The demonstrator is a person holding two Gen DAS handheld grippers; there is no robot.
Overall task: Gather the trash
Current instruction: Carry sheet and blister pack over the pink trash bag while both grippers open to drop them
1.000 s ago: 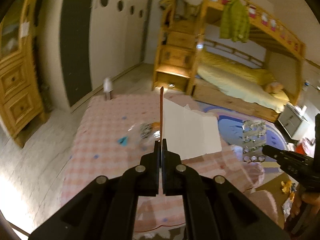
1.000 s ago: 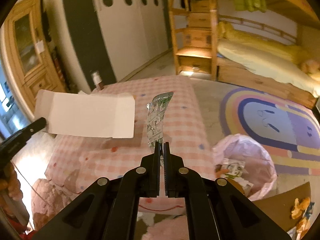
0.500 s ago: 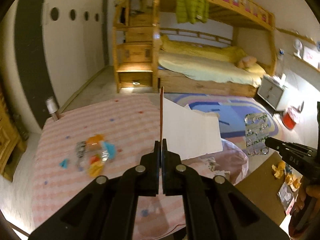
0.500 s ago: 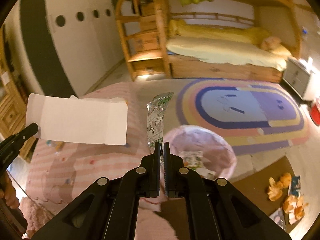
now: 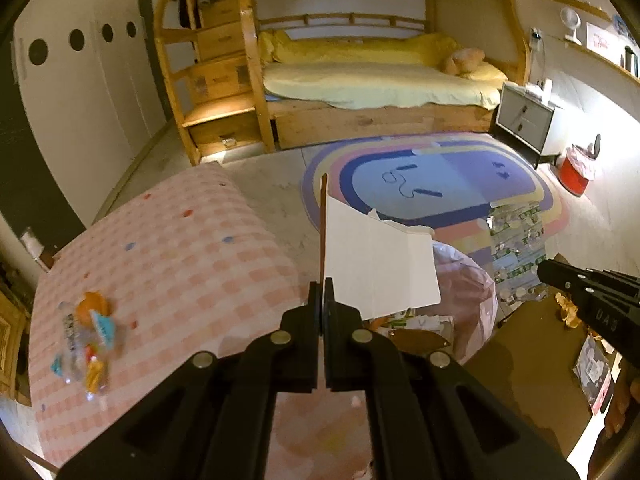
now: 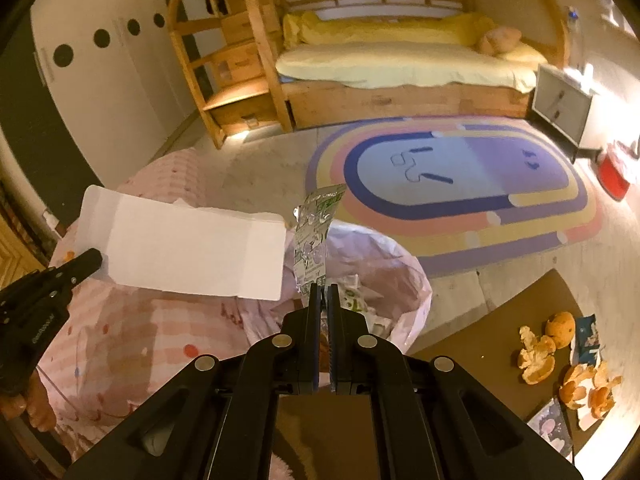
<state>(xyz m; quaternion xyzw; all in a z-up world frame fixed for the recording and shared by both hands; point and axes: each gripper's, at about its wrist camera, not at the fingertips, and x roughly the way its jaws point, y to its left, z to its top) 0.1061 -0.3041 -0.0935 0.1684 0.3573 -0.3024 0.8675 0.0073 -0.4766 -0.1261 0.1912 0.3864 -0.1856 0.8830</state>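
Left gripper [image 5: 322, 286] pinched flat white cardboard [image 5: 376, 264]; right gripper [image 6: 324, 292] clamped a crinkled foil wrapper [image 6: 314, 240] above the pink plastic bin bag [image 6: 404, 272].

I am looking into a warmly lit bedroom. A pine bunk bed [image 5: 380, 92] with yellow bedding is standing against the far wall, and its stepped wooden drawer staircase [image 5: 216, 80] is glowing from a small lamp low down. A white wardrobe with round black holes [image 5: 80, 76] is running along the left wall. An oval rainbow-striped rug [image 6: 452, 184] is lying on the pale floor [image 5: 272, 184]. A grey two-drawer nightstand [image 5: 524, 120] is sitting right of the bed, under a long wall shelf [image 5: 580, 40]. A pink checked tabletop cloth [image 5: 168, 264] is filling my near left.
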